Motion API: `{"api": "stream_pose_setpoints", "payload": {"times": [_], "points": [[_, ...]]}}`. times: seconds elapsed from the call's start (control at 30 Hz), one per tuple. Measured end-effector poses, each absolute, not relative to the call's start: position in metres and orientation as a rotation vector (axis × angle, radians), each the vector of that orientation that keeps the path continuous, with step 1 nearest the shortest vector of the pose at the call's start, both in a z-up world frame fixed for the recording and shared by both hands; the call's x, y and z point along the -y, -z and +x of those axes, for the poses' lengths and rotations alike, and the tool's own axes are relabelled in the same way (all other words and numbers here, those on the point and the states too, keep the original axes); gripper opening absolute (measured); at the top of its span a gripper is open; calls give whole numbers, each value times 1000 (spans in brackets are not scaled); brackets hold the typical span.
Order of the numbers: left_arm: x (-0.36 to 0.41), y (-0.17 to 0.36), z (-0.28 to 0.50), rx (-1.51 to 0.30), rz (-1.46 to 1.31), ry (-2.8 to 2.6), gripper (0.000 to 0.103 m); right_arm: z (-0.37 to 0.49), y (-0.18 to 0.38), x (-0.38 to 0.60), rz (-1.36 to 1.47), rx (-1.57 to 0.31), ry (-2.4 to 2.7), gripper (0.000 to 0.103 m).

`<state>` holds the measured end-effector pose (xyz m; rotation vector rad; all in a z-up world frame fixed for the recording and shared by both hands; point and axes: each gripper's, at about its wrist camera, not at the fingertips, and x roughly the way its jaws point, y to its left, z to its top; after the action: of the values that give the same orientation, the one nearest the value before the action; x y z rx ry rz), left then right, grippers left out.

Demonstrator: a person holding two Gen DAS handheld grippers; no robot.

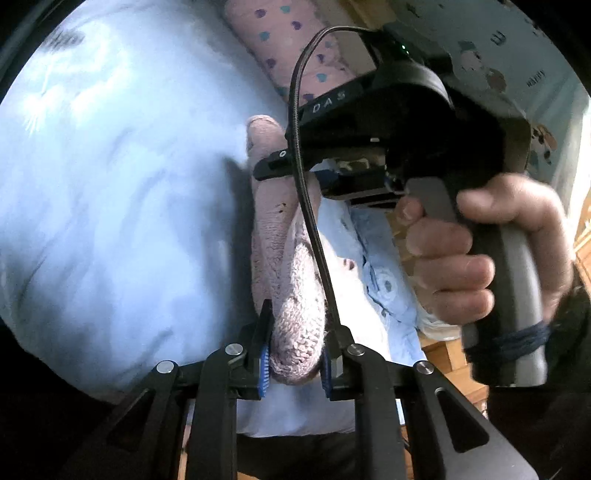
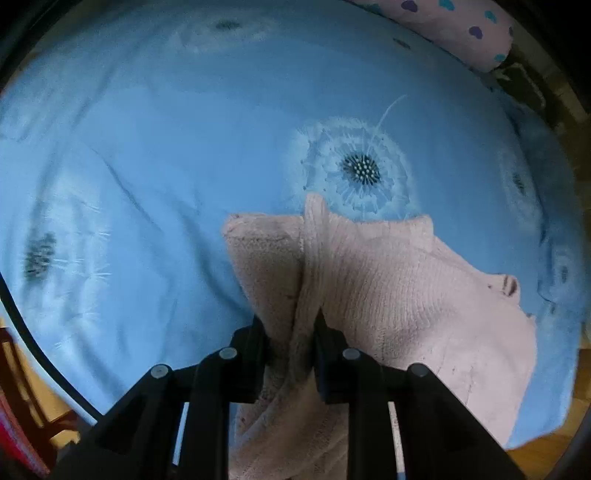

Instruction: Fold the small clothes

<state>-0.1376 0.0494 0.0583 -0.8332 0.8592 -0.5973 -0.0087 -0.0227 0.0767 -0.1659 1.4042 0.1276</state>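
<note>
we count one pink knit garment [image 2: 388,288] | two grippers: left gripper [image 1: 295,360], right gripper [image 2: 290,328] | one blue dandelion bedsheet [image 2: 166,147] | one heart-print pillow [image 1: 280,40] | one hand [image 1: 491,251]

"DAS" on right claw [image 1: 291,166] body

A home bedroom: dandelion-print blue bedsheet [image 2: 184,147], heart-patterned pink pillow [image 2: 461,26].

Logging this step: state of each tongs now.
Left tongs: shut on the pink knitted garment.
Right tongs: shut on the same garment.
</note>
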Motion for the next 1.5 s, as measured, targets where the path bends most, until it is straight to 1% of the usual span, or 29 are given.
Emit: {"api": "stream_pose_setpoints", "payload": {"times": [0.23,0.4,0.57,0.7,0.77,0.97,1.1,1.3,1.5], "points": [[-20,-89,-148,-787,-677,631,0,-20,-118,71,-41,-1286,-272,21],[-12,-103,-145,-780,-614,646,0,-26,-126,101,52,-1226,-344,21],[13,-115,-143,-774,-508,645,0,-34,-131,134,126,-1189,-381,21],[52,-126,-155,-772,-289,590,0,-44,-142,172,182,-1141,-411,22],[64,-128,-163,-781,-230,552,0,-50,-145,189,224,-1115,-445,22],[96,-137,-173,-769,-139,543,0,-65,-137,237,324,-1049,-476,22],[110,-137,-172,-766,-119,576,0,-70,-121,270,438,-1048,-459,22],[127,-137,-176,-756,-104,666,0,-87,-113,303,485,-1011,-425,21],[162,-143,-181,-763,-43,728,0,-107,-106,346,554,-975,-397,22]]}}
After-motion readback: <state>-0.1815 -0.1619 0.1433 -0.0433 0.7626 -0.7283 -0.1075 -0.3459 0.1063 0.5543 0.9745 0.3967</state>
